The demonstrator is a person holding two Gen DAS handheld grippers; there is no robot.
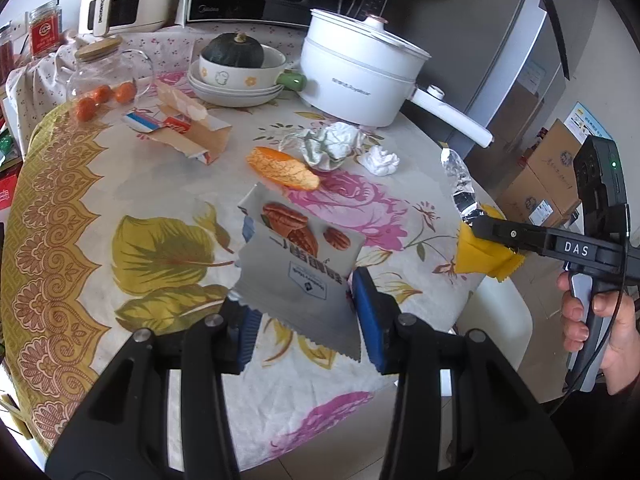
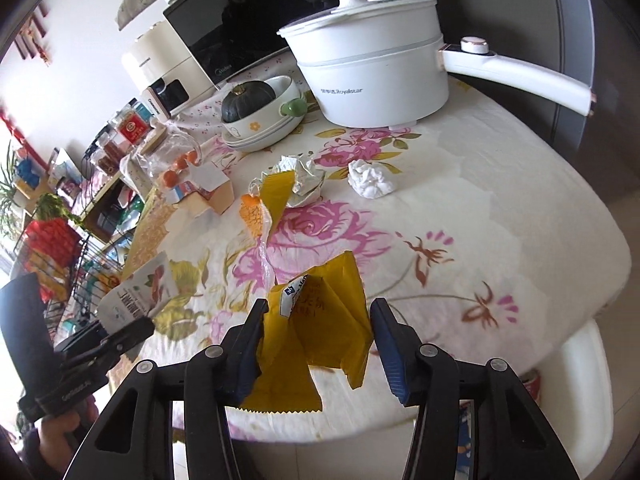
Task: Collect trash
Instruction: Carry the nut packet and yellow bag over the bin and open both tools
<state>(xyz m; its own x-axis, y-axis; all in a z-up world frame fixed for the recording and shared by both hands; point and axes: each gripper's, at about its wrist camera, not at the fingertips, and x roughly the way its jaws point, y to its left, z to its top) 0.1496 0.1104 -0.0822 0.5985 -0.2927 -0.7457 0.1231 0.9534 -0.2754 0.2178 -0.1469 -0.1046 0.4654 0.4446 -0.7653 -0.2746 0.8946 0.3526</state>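
Observation:
My left gripper (image 1: 300,296) is shut on a silver nut snack packet (image 1: 296,256) and holds it tilted above the flowered tablecloth (image 1: 160,200). Off the table's right edge, my right gripper (image 1: 480,226) is shut on a torn yellow wrapper (image 1: 476,256) with a foil lining. In the right wrist view that gripper (image 2: 320,308) pinches the yellow wrapper (image 2: 332,320) between its blue pads, and the left gripper (image 2: 136,328) holds the nut packet (image 2: 136,292) at the lower left. On the table lie an orange peel (image 1: 284,168), a crumpled foil ball (image 1: 324,146), a white tissue wad (image 1: 380,160) and a torn carton (image 1: 192,132).
A white electric pot (image 1: 356,76) with a long handle stands at the back right. Stacked bowls holding a dark squash (image 1: 236,60) and a glass jar (image 1: 104,76) with small oranges stand behind the trash. A white stool (image 1: 500,320) and cardboard boxes (image 1: 552,172) sit beyond the table's right edge.

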